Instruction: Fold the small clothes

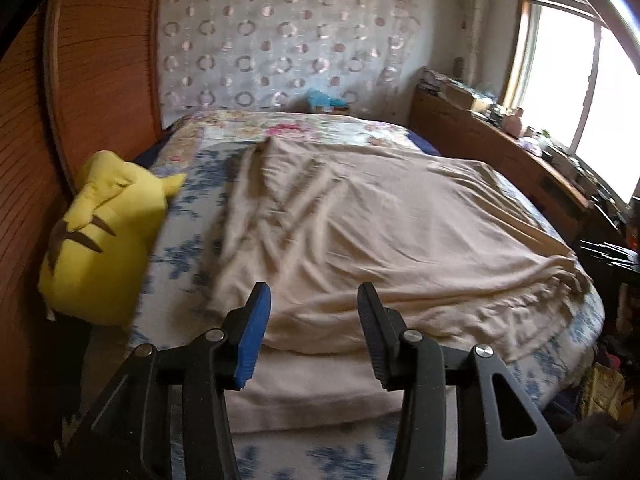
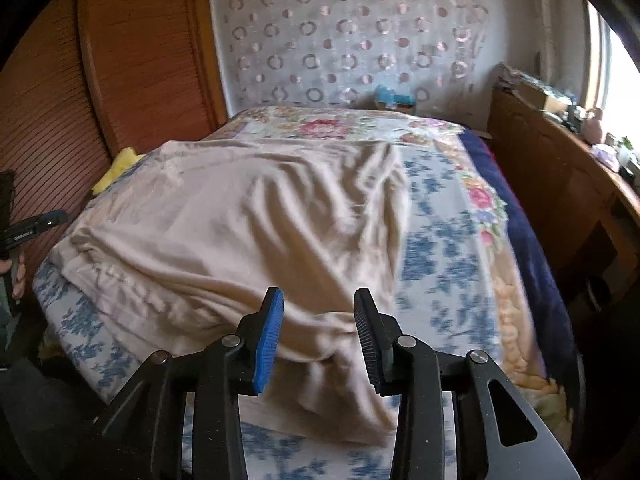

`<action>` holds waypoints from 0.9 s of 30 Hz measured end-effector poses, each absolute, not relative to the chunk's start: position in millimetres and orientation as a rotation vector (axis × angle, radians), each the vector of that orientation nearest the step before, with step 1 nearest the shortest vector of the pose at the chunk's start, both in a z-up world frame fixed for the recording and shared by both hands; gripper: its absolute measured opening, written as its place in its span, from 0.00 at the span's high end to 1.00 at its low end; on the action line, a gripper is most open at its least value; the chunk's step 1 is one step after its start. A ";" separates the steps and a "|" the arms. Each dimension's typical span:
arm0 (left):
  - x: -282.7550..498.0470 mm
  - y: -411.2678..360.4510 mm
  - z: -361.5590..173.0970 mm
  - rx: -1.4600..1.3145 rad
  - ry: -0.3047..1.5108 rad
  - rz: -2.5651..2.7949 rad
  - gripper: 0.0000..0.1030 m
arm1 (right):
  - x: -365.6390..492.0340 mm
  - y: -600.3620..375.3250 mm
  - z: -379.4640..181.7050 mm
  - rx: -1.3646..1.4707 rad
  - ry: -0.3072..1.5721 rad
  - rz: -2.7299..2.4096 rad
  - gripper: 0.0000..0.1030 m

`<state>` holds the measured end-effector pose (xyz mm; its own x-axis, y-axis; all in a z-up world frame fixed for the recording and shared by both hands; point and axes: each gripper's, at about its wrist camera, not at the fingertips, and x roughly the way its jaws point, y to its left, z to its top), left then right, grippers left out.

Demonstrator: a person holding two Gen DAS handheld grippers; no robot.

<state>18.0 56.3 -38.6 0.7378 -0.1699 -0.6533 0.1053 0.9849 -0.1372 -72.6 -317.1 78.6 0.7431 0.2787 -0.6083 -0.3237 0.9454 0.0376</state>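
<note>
Beige cloth (image 1: 360, 224), rumpled, spread unfolded over the bed (image 1: 180, 248); left tool (image 1: 314, 300) and right tool (image 2: 318, 304) both gaping, empty, above its near edge; folding unstarted, next: pinch near corners.

Daylight pours in from the window (image 1: 576, 92) at the right, blown out to white glare, while the wooden wall (image 1: 100, 64) opposite stays dim. Both fisheye views bend straight lines and darken to black at the corners. The beige cloth (image 2: 248, 220) and blue-patterned bedspread (image 2: 440, 248) smear with motion blur near the bottom.
</note>
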 end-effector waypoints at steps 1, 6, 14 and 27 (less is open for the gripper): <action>17.0 49.8 -39.7 -0.091 0.728 -0.168 0.55 | -73.9 -311.9 77.3 -0.074 0.656 0.345 0.63; 19.9 9.3 -53.6 -0.046 0.772 -0.270 0.67 | -77.4 -287.2 69.2 -0.070 0.661 0.415 0.63; 22.2 -25.5 -68.5 -0.025 0.831 -0.371 0.81 | -71.0 -270.2 52.2 -0.061 0.695 0.460 0.63; 26.6 -43.4 -73.6 0.048 0.841 -0.384 0.98 | -53.9 -248.5 40.8 -0.079 0.736 0.490 0.63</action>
